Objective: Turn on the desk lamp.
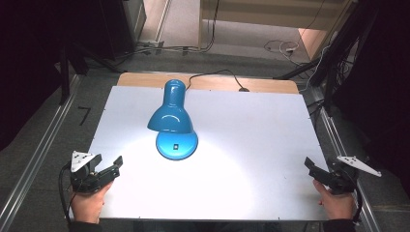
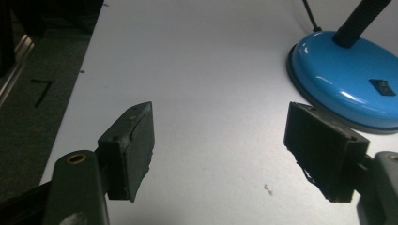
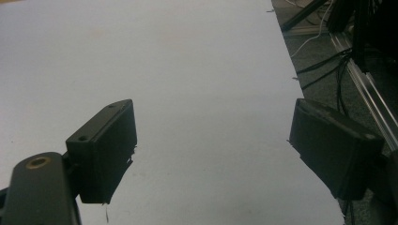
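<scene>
A blue desk lamp [image 1: 171, 116] stands lit in the middle of the white table [image 1: 251, 125], its shade bent down over its round base [image 1: 177, 144]. A black switch [image 2: 382, 86] sits on that base [image 2: 347, 77]. My left gripper [image 1: 113, 166] rests open at the table's near left edge, jaws wide apart with nothing between them [image 2: 219, 150]. At the near right edge my right gripper [image 1: 312, 166] is open too, over bare table [image 3: 211, 150]. Both are well away from the lamp.
The lamp's black cord [image 1: 217, 75] runs off the far edge over a wooden strip [image 1: 270, 86]. Metal rails [image 1: 38, 159] flank the table on both sides. Cables [image 1: 283, 47] lie on the floor beyond. A "7" mark [image 1: 84, 115] is on the left floor.
</scene>
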`<state>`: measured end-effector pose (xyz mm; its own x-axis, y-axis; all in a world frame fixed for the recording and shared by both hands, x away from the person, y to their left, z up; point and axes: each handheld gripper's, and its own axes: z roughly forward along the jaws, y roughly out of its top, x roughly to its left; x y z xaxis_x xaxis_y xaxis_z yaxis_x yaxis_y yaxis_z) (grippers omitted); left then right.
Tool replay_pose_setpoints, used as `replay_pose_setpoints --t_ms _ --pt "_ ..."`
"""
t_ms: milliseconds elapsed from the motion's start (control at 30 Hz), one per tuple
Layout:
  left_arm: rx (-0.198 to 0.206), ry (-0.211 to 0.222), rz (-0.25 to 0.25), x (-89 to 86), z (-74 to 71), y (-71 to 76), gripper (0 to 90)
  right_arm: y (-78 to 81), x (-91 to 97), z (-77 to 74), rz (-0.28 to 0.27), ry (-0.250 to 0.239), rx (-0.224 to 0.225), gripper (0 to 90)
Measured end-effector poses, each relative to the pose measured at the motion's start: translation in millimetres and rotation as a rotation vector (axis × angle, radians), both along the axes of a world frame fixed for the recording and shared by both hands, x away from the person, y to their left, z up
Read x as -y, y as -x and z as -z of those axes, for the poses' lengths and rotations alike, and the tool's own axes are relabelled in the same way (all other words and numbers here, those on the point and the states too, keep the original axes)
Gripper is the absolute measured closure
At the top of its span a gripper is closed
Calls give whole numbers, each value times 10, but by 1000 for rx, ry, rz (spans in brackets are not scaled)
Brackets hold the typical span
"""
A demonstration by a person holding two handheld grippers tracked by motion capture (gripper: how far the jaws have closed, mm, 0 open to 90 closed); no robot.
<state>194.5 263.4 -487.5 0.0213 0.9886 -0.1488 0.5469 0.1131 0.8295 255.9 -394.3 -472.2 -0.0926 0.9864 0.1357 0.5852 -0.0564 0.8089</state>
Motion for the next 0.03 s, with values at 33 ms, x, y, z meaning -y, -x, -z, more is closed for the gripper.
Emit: replay_pose_setpoints --t_ms 33 --pt "-7 -7 -8 -13 14 -1 236 0 3 2 0 1 0 139"
